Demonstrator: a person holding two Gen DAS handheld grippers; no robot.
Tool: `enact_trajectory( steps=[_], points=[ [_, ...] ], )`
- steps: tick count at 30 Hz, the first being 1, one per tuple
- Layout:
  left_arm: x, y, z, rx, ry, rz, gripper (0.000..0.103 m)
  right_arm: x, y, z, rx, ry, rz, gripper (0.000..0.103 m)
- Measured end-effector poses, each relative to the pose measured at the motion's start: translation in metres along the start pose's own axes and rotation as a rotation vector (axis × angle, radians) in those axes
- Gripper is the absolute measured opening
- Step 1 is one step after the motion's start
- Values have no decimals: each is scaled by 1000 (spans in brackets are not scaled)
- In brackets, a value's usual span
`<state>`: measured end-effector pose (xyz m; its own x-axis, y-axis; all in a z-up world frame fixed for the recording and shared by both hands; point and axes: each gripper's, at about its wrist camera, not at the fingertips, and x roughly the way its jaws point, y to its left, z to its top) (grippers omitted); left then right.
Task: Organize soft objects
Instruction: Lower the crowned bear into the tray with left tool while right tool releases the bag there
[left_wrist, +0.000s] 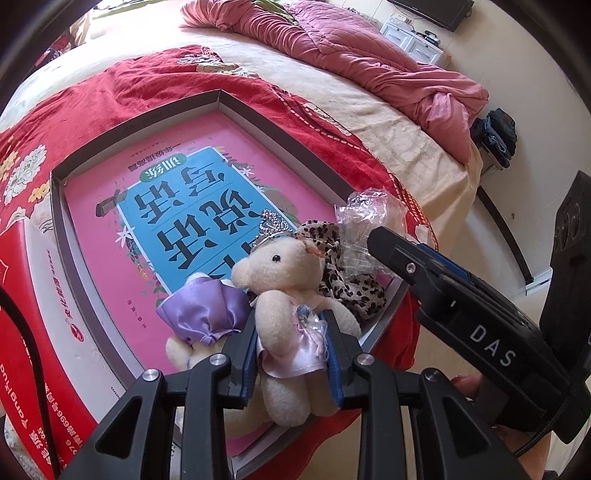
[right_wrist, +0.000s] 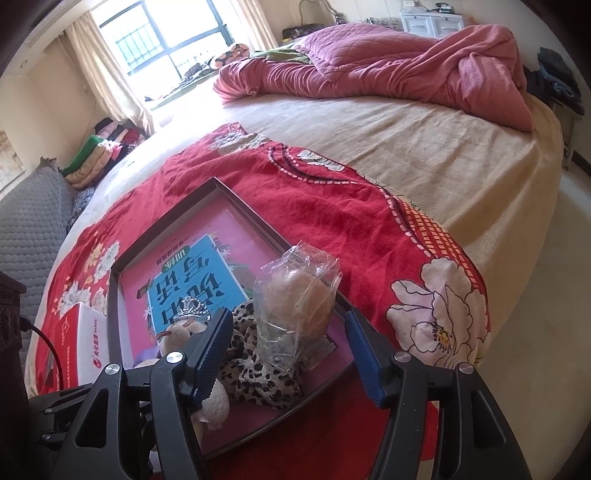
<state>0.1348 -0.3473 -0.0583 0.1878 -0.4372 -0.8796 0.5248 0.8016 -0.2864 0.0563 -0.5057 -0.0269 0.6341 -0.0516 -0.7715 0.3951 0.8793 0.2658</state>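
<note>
- While it lay at the near corner of the shallow box, the cream teddy bear in a pink satin dress was pinched at the waist by the left claw, whose blue pads pressed both sides of its body.
- A rhinestone tiara sat on the bear's head, and a second plush in a purple satin skirt lay just beside it, to its left in the left wrist view, touching the claw's finger.
- Behind the bear, a leopard-print cloth was bunched against the box's right wall, with a crinkled clear plastic bag holding something tan resting on top of it.
- Spread wide, the right claw gripped nothing; its fingers framed the plastic bag and the leopard cloth without visibly touching the bag.
- All these soft things rested on a pink and blue book that filled the box floor.
- Under the box lay a red floral blanket on the bed, and a red and white carton stood against the box's left side.
- Farther up the bed, a pink quilt was heaped in folds.
</note>
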Motion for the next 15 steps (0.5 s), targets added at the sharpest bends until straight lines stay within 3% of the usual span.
enact_trajectory(
  steps=[4,15],
  points=[
    [-1,0,0,-2,-4,-3,31,-11,-5,-1,14,-15,-3,70],
    [-6,1,0,-8,-7,9,36,-24,-6,-1,20,-28,-1,70]
  ],
)
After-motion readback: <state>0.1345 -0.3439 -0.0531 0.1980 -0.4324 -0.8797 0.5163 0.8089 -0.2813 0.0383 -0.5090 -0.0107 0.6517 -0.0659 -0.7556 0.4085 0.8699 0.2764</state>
